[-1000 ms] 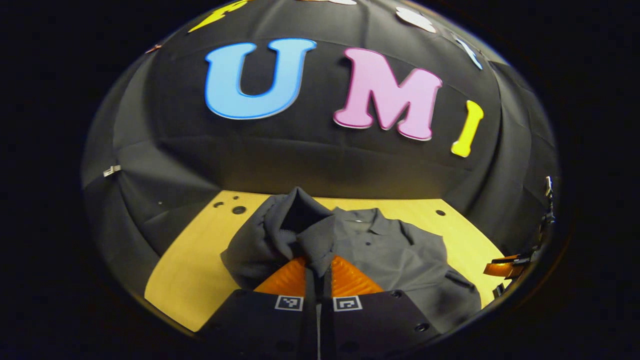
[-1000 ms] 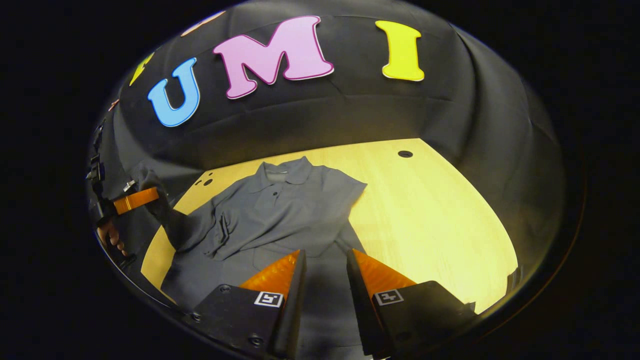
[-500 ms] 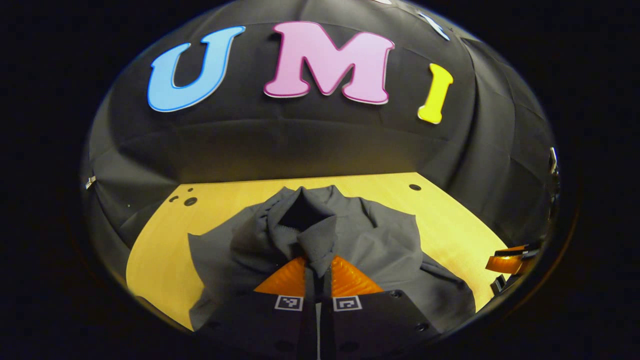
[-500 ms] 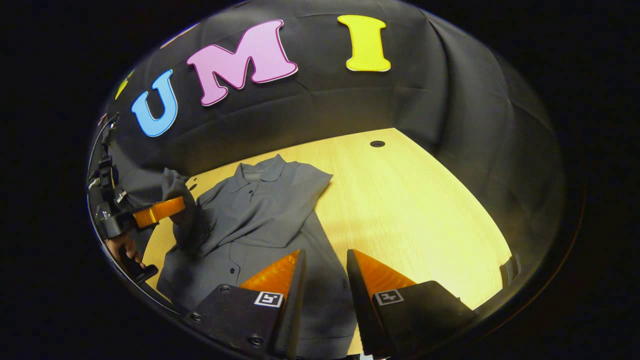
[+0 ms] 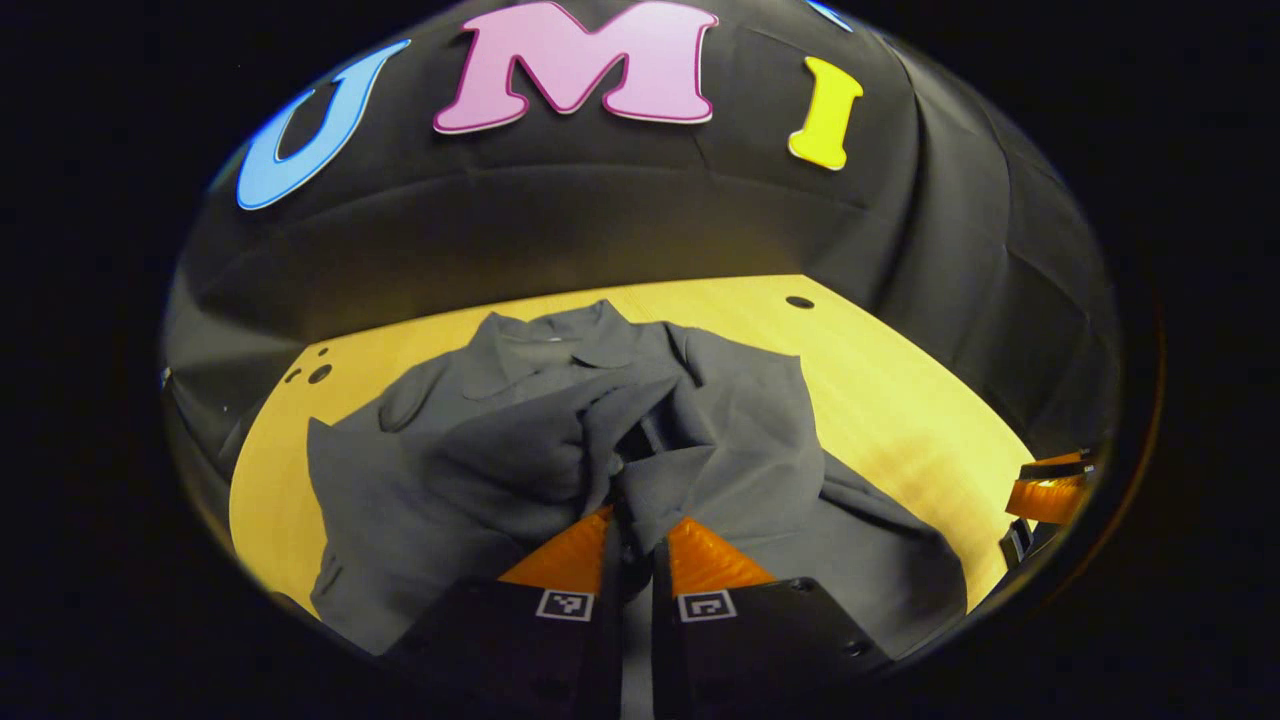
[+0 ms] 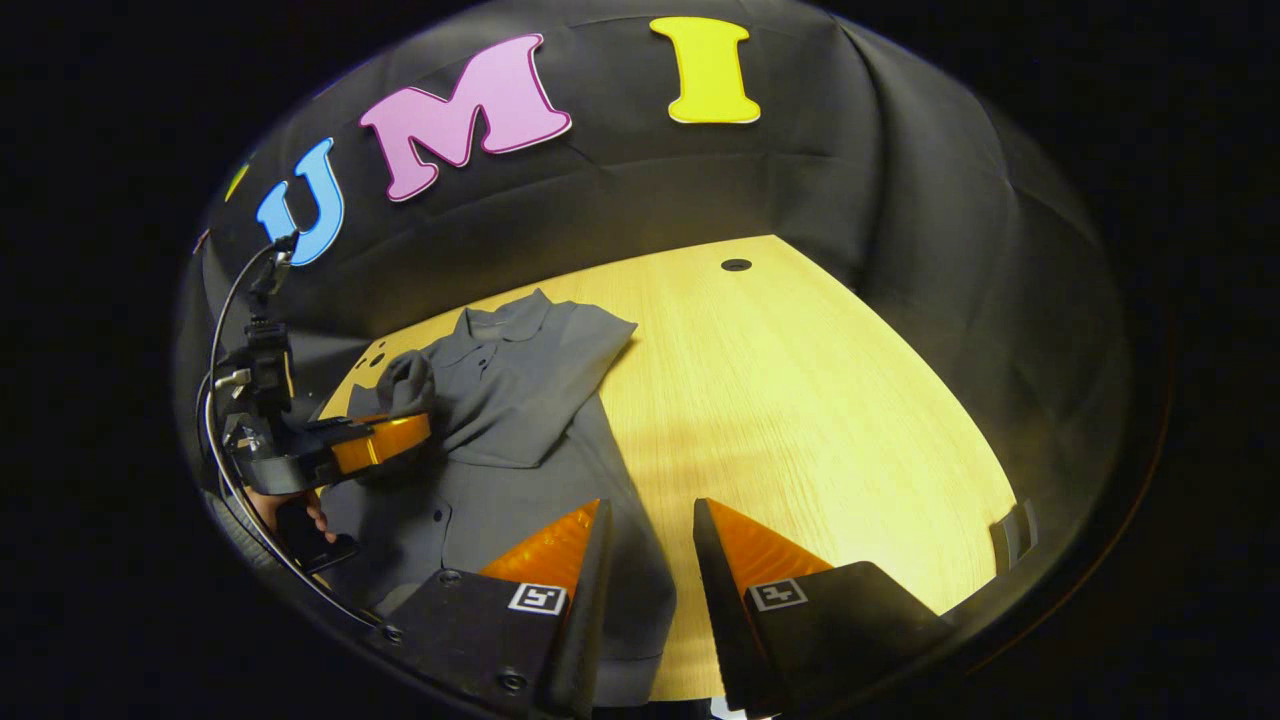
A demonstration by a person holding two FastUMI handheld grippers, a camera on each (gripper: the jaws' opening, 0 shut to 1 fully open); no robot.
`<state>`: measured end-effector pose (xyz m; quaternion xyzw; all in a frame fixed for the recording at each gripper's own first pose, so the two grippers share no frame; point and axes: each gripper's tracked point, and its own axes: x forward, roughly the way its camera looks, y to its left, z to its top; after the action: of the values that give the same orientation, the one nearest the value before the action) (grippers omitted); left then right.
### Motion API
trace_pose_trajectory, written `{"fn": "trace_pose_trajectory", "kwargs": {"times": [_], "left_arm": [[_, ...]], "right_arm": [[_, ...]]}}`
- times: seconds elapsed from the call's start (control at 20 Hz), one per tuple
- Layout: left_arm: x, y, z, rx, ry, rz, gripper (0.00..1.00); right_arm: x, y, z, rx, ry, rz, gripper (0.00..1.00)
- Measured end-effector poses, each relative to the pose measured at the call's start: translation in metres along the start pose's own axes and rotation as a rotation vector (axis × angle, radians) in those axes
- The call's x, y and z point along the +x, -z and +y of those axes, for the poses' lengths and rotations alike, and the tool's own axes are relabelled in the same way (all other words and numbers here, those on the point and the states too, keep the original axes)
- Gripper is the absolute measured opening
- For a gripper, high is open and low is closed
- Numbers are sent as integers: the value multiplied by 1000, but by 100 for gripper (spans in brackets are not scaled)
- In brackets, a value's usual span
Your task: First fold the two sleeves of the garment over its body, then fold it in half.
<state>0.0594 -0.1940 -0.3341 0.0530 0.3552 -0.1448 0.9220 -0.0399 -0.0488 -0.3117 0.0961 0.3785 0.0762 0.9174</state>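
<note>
One shirt, one table, two grippers.
There is one grey shirt (image 5: 720, 440) on one yellow table (image 6: 820, 400). It has one collar (image 6: 500, 322). There are two grippers: left gripper (image 5: 637, 530), right gripper (image 6: 645, 520).

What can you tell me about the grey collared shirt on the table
The grey collared shirt, soft woven-looking fabric with a buttoned placket, lies front up on the light wooden table, collar toward the booth wall. One short sleeve is already folded flat across its chest. The left gripper is shut on the other sleeve, holding it bunched above the body. The right gripper hovers open over the hem.
</note>
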Motion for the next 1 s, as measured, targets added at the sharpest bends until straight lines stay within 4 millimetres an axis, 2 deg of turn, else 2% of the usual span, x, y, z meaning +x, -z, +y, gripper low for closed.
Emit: {"fn": "trace_pose_trajectory", "kwargs": {"times": [0.05, 0.1, 0.2, 0.3, 0.35, 0.45, 0.5, 0.55, 0.6, 0.65, 0.75, 0.9, 1.0], "left_arm": [[3, 6, -5, -7, 14, 21, 22], [5, 11, -11, -20, 32, 37, 20], [7, 16, -24, -46, 74, 56, 29], [5, 18, -34, -41, 98, 57, 58], [2, 17, -38, -37, 110, 52, 59], [-7, 13, -44, -20, 126, 34, 80], [-12, 13, -46, -15, 133, 28, 83], [-19, 13, -48, -16, 139, 21, 87], [-27, 12, -48, -23, 142, 12, 88], [-36, 11, -49, -33, 151, 5, 89], [-58, 9, -48, -50, 169, -9, 90], [-96, 7, -35, -60, 191, -44, 90], [-123, 14, -21, -61, 207, -52, 90]], "right_arm": [[0, 2, -1, -2, -2, 5, 51], [0, 3, -1, -3, -5, 9, 51], [0, 5, 0, -9, -13, 10, 51], [-3, 7, 2, -12, -21, 11, 51], [-3, 7, 3, -8, -25, 10, 51], [-4, 8, 7, 3, -34, 9, 51], [-5, 9, 9, 5, -39, 9, 51], [-6, 10, 12, 8, -46, 11, 41], [-8, 12, 15, 9, -54, 13, 42], [-11, 13, 18, 9, -62, 12, 59], [-19, 14, 24, 0, -75, 11, 68], [-31, 23, 30, -8, -83, 22, 75], [-41, 31, 33, 4, -92, 35, 80]]}}
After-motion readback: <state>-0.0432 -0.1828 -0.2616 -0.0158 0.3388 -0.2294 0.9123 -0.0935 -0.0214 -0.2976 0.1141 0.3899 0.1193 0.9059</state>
